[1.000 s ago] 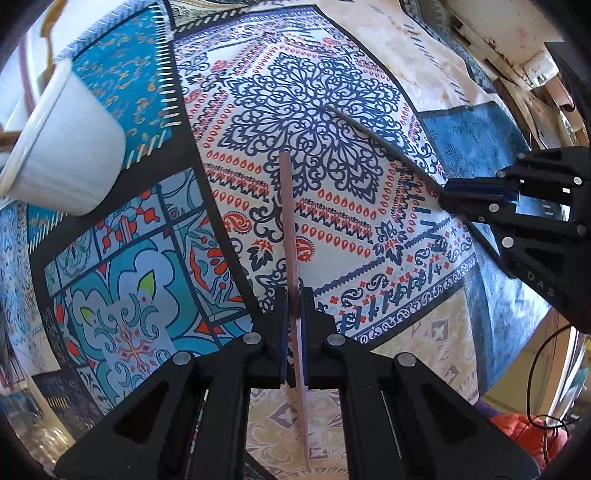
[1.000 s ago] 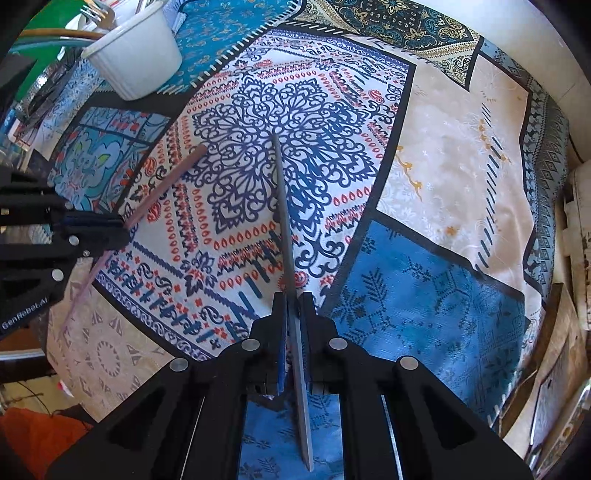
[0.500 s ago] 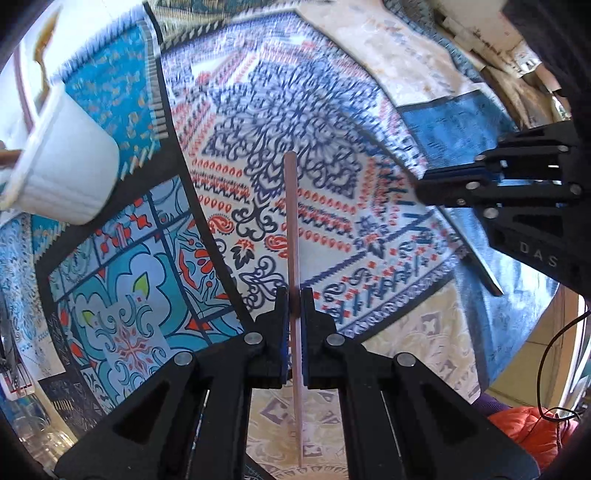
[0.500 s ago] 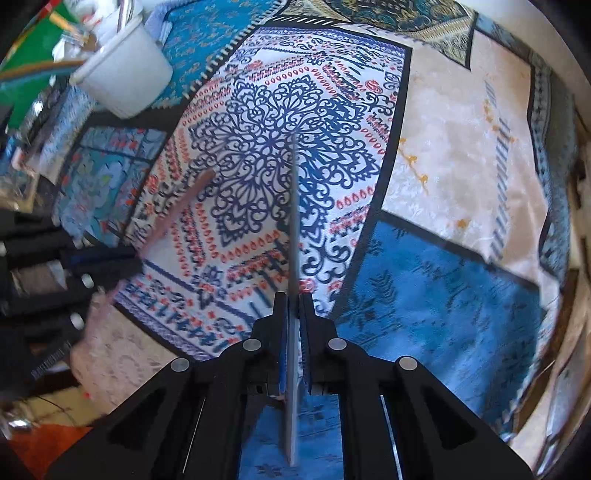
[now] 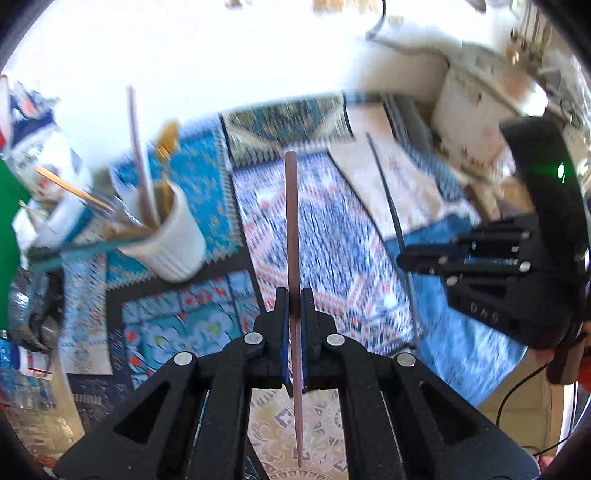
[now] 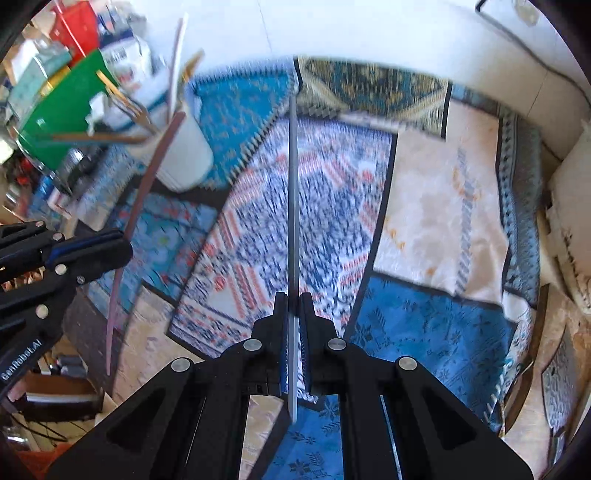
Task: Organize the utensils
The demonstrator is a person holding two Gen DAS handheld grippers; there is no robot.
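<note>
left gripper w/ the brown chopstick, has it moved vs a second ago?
Yes. The left gripper with the brown chopstick has lifted and tilted up: the white cup now shows its open top, with the wall in view.

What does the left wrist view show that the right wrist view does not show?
Only the left wrist view: the right gripper from the side, holding the grey stick.

Only the right wrist view: the left gripper from the side, holding the brown stick, and a red box.

Both: the white cup of utensils and the patterned cloth.
</note>
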